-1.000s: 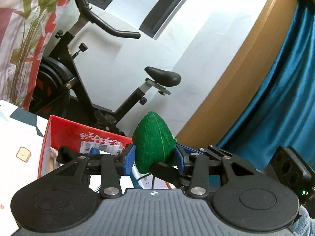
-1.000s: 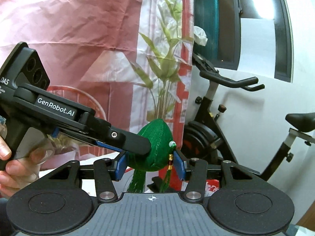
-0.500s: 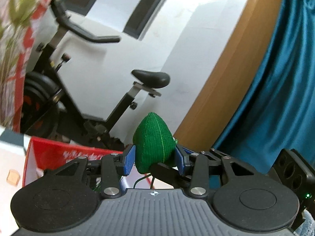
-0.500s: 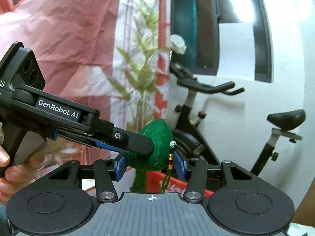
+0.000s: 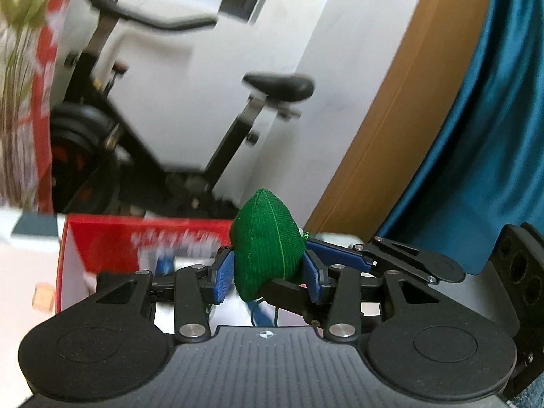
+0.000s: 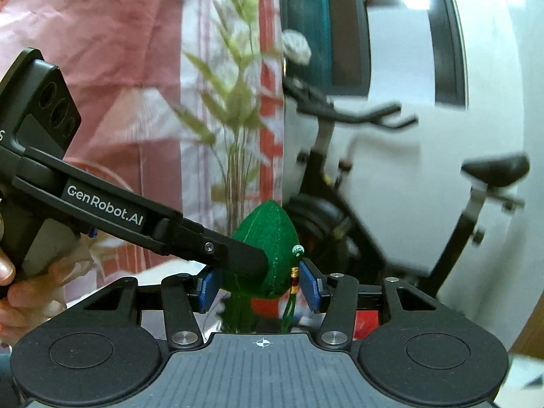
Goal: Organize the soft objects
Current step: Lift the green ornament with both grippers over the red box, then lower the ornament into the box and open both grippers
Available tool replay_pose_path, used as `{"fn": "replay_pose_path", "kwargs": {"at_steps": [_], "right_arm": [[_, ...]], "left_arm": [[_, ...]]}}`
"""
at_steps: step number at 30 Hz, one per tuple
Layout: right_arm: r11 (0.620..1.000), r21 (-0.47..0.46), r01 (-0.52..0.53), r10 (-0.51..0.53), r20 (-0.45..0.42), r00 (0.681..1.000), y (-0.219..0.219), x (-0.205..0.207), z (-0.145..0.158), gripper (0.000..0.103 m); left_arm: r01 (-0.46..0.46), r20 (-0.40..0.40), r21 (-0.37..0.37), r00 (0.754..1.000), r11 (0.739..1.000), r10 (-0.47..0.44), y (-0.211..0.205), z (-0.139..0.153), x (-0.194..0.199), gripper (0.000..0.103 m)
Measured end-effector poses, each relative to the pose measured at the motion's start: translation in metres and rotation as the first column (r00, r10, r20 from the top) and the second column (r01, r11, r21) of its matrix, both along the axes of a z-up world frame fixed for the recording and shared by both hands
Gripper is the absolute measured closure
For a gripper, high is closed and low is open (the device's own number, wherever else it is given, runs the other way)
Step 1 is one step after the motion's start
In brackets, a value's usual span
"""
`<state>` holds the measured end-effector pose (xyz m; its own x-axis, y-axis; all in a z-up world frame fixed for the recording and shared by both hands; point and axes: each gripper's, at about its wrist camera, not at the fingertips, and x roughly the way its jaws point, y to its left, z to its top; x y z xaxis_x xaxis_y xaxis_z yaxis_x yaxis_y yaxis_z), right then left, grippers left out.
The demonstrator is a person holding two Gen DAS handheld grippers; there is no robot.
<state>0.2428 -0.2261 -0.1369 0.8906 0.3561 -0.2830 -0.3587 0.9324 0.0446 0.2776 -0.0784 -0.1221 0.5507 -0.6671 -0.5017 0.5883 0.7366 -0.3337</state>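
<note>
Gripping one green pouch (image 5: 267, 241) w/ both claws at once: left gripper (image 5: 268, 277) clamped on its sides, right gripper (image 6: 260, 284) clamped crosswise, prob. to steady the soft body in mid-air. Tassel (image 6: 292, 301) hangs below right claw. Red box (image 5: 102, 248) sits beyond left claw, likely drop spot.

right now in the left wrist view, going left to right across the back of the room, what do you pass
floral cloth → exercise bike → wooden door frame → teal curtain
</note>
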Motion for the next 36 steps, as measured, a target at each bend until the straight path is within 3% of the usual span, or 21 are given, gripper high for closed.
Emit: {"fn": "replay_pose_path", "kwargs": {"at_steps": [10,14,23,26,28,30,36], "right_arm": [[0.997,0.074,0.002,0.015,-0.229,0.973,0.015,0.027,-0.071,0.057],[0.996,0.083,0.014,0.009,-0.271,0.963,0.020,0.032,-0.088,0.057],[0.995,0.070,0.067,-0.042,-0.311,0.950,0.017,0.039,-0.098,0.053],[0.993,0.059,0.103,-0.080,-0.313,0.946,0.012,0.036,-0.098,0.045],[0.989,0.057,0.134,-0.111,-0.302,0.947,0.007,0.032,-0.096,0.038],[0.985,0.054,0.161,-0.139,-0.288,0.948,0.002,0.027,-0.092,0.025],[0.974,0.055,0.220,-0.200,-0.246,0.948,-0.009,0.010,-0.077,0.001]], "left_arm": [[-0.025,-0.126,0.118,0.991,0.993,0.040,0.007,-0.060,0.023,0.057],[-0.036,-0.141,0.141,0.988,0.989,0.056,0.007,-0.071,0.030,0.057],[-0.076,-0.056,0.214,0.994,0.974,0.090,0.001,-0.071,0.028,0.057],[-0.110,-0.014,0.266,0.993,0.958,0.118,0.000,-0.065,0.024,0.056],[-0.131,0.007,0.283,0.991,0.950,0.135,0.004,-0.061,0.020,0.050],[-0.157,0.028,0.295,0.987,0.943,0.156,0.008,-0.056,0.016,0.038],[-0.218,0.103,0.299,0.975,0.929,0.196,0.023,-0.036,-0.003,0.007]]}}
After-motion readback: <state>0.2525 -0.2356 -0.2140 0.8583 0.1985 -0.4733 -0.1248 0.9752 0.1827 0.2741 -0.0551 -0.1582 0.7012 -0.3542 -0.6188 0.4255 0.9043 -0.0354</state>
